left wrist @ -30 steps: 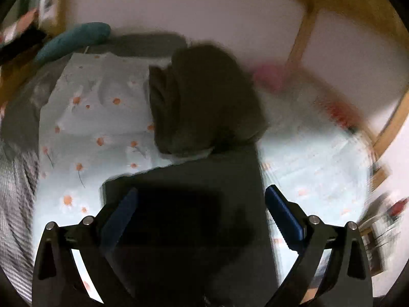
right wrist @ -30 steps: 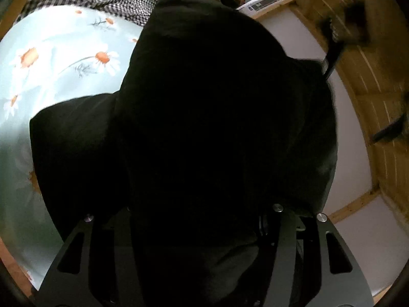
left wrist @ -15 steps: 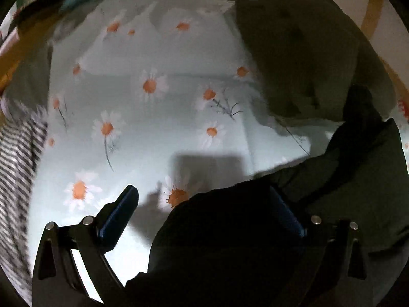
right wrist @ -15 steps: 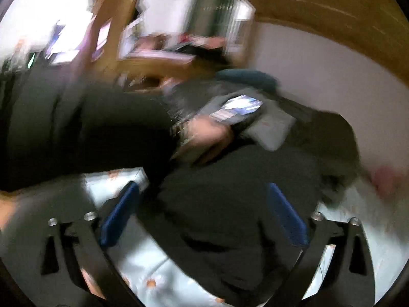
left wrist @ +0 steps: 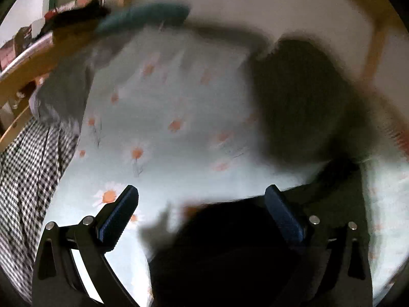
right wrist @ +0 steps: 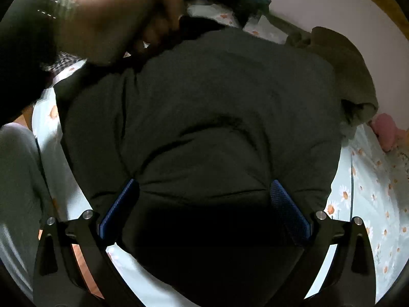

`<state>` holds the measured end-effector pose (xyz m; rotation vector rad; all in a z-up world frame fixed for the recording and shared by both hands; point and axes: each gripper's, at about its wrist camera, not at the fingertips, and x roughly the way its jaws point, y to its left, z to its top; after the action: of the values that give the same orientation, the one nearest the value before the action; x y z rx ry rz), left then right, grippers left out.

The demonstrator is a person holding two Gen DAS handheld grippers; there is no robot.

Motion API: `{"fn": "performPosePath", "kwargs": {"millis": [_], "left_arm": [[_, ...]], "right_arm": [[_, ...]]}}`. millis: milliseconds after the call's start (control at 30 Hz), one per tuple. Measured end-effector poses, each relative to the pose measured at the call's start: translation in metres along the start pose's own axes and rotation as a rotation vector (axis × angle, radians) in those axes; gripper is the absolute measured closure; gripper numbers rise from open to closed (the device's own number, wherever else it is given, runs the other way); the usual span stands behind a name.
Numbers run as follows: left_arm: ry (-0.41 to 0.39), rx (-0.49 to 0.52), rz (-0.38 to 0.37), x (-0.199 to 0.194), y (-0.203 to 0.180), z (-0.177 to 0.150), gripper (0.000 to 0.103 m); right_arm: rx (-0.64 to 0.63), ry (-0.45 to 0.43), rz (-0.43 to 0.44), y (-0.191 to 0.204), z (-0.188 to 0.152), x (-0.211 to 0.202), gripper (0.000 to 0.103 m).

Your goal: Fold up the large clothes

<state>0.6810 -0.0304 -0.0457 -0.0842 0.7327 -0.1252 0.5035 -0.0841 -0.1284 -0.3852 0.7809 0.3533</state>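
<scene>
A large dark garment (right wrist: 204, 117) lies spread on the daisy-print bed sheet (right wrist: 370, 204). My right gripper (right wrist: 204, 199) hovers over its near part with the jaws wide open; the blue pads (right wrist: 120, 207) stand clear of the cloth. In the left wrist view the same dark garment (left wrist: 230, 255) fills the bottom, its edge under my left gripper (left wrist: 204, 202), which is open and holds nothing. A person's hand (right wrist: 115, 20) is at the garment's far left corner, blurred.
An olive garment pile (left wrist: 301, 97) sits at the sheet's (left wrist: 179, 107) far right, also the olive pile (right wrist: 345, 71) near the wall. Checked fabric (left wrist: 28, 168) hangs at the left edge. A teal pillow (left wrist: 143, 15) lies at the head. A pink object (right wrist: 386, 128) rests by the wall.
The right gripper was shut in the dark garment, then opened wide and pulled back; the garment now lies flat. The left gripper stayed open while its view swung and dropped toward the garment's edge.
</scene>
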Motion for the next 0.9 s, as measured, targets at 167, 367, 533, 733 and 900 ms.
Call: {"fn": "performPosePath", "kwargs": {"millis": [167, 367, 533, 733, 900], "left_arm": [[0.098, 0.055, -0.049, -0.011, -0.026, -0.043, 0.006], [0.045, 0.002, -0.044, 0.009, -0.010, -0.068, 0.005], [0.009, 0.034, -0.002, 0.015, -0.017, -0.076, 0.004], [-0.013, 0.021, -0.024, 0.026, -0.011, -0.082, 0.004], [0.001, 0.042, 0.013, 0.030, -0.017, -0.083, 0.004]], "right_arm": [[0.035, -0.076, 0.053, -0.010, -0.002, -0.023, 0.002], [0.351, -0.257, 0.236, -0.085, -0.003, -0.077, 0.003], [0.362, -0.012, 0.147, -0.089, 0.003, -0.002, 0.003], [0.333, -0.033, 0.133, -0.085, -0.009, 0.018, 0.003], [0.337, -0.012, 0.144, -0.086, -0.003, 0.022, 0.002]]}}
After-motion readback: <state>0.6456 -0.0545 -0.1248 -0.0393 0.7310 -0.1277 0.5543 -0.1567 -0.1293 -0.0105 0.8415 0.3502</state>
